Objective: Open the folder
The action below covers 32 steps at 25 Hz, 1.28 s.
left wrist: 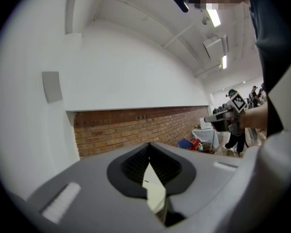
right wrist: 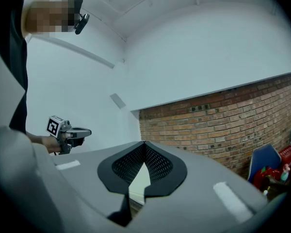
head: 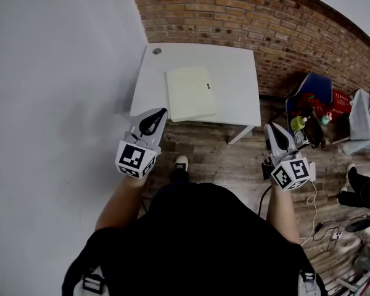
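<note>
A pale yellow folder (head: pixel 190 94) lies closed and flat on the small white table (head: pixel 234 66). My left gripper (head: pixel 161 113) is held level at the table's near left corner, short of the folder, with its jaws shut and nothing in them. In the left gripper view a strip of the folder (left wrist: pixel 155 195) shows through the gap below the closed tips of the left gripper (left wrist: pixel 149 147). My right gripper (head: pixel 273 128) hangs over the floor just right of the table's near right corner, also shut and empty; in its own view the right gripper (right wrist: pixel 144 143) has its tips touching.
A red brick wall (head: pixel 246 17) runs behind the table and a white wall (head: pixel 55 73) stands along the left. To the right stand a blue chair (head: pixel 311 88) and red clutter (head: pixel 333 103). Cables (head: pixel 324 227) lie on the wooden floor.
</note>
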Tool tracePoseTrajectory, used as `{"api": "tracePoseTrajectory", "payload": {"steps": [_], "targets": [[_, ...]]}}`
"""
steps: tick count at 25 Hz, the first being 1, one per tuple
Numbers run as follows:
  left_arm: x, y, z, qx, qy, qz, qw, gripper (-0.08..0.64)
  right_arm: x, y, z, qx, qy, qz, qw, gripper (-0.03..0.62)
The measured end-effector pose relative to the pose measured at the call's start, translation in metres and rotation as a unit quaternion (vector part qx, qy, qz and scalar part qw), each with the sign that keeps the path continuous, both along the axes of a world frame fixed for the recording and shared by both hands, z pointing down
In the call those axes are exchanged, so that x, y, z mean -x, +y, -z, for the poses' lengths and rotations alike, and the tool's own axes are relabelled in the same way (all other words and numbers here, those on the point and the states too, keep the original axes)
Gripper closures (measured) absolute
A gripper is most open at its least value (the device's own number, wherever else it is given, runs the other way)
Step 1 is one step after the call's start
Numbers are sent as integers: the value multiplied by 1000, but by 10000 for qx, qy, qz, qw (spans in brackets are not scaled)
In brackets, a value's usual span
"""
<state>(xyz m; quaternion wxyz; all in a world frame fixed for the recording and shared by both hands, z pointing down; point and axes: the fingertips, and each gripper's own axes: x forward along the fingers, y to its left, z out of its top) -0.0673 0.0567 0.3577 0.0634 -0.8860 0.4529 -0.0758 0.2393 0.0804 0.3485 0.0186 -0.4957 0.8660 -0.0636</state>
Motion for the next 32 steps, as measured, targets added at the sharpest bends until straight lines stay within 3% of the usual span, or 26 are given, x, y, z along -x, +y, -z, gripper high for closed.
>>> {"api": "tracePoseTrajectory", "payload": {"steps": [32], "targets": [[51, -152, -23, 82, -175, -101, 9998, 557, 45, -135, -19, 321, 175, -275, 9990, 591]]}}
